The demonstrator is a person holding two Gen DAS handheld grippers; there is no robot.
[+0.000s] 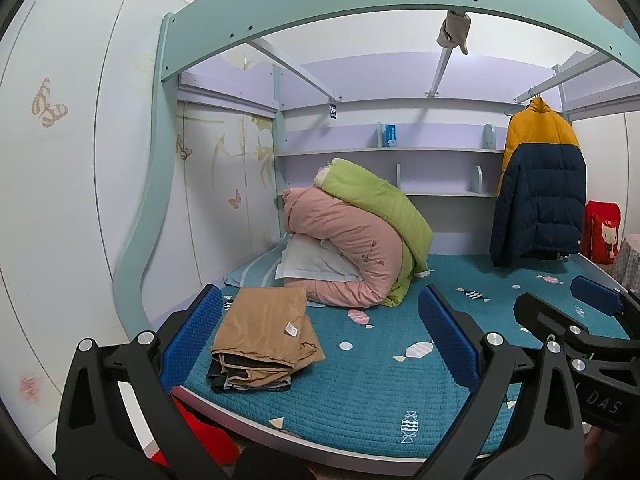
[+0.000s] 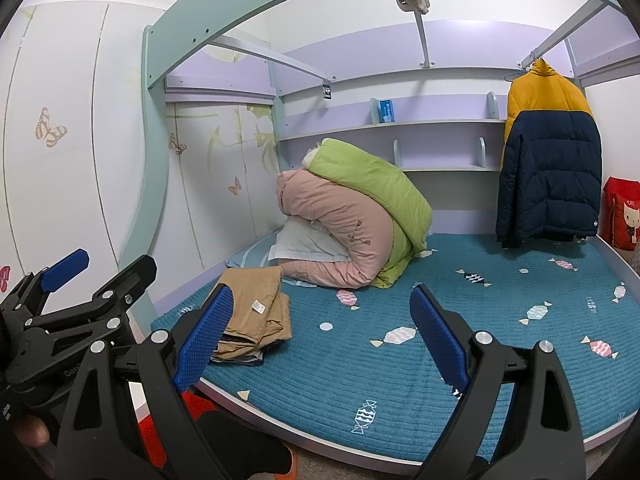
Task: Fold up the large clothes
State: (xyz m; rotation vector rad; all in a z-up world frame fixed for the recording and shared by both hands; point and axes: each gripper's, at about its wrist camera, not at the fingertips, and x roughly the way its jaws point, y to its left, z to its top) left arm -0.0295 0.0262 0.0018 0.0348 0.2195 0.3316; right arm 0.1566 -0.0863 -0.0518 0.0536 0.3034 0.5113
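Note:
A folded tan garment (image 1: pixel 264 330) lies on a small stack of folded clothes at the front left of the teal bed mat (image 1: pixel 380 392); it also shows in the right wrist view (image 2: pixel 252 316). My left gripper (image 1: pixel 320 344) is open and empty, held just in front of the bed edge, with the stack between its blue pads (image 1: pixel 188 340). My right gripper (image 2: pixel 320 340) is open and empty, to the right of the stack. Each gripper shows at the edge of the other's view. A yellow and navy puffer jacket (image 1: pixel 540 184) hangs at the back right.
Rolled pink and green quilts (image 1: pixel 356 232) on a white pillow sit at the back of the bed. Shelves run along the back wall. A red bag (image 1: pixel 602 232) stands at the far right. The upper bunk frame (image 1: pixel 360 8) arches overhead. White wardrobe doors are on the left.

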